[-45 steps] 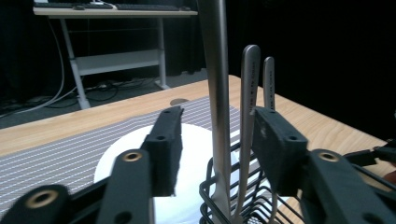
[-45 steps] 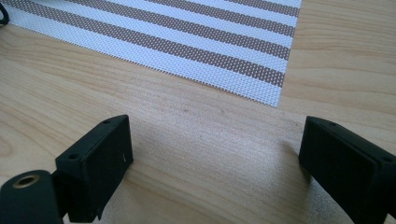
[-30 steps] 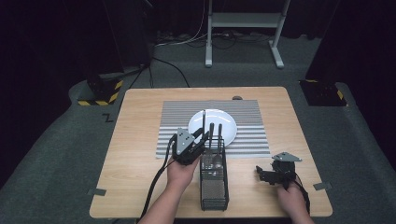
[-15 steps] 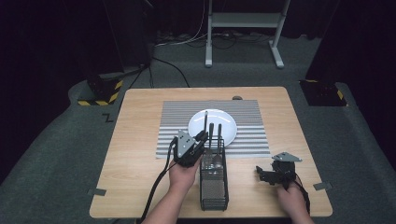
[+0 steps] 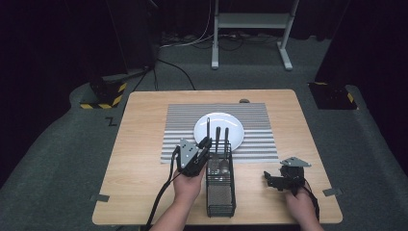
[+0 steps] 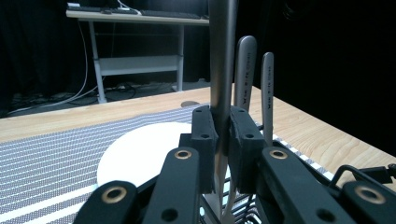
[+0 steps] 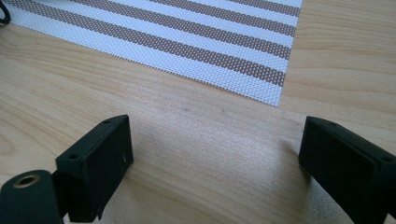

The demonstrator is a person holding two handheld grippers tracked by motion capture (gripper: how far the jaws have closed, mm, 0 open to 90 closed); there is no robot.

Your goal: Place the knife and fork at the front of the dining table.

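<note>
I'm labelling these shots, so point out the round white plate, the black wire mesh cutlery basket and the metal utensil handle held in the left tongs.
Round white plate point(image 5: 232, 126), high view, bare far rim.
Black wire mesh cutlery basket point(image 5: 221, 195), high view, near mesh floor.
Metal utensil handle point(image 6: 222, 56), left gripper view, shaft above the pads.

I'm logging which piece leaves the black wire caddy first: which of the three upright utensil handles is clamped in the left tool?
The leftmost, tallest metal handle: the left tool pinches it, while the two shorter handles beside it stand free.

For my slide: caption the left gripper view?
Left gripper clamps an upright utensil handle above the white plate.
</note>
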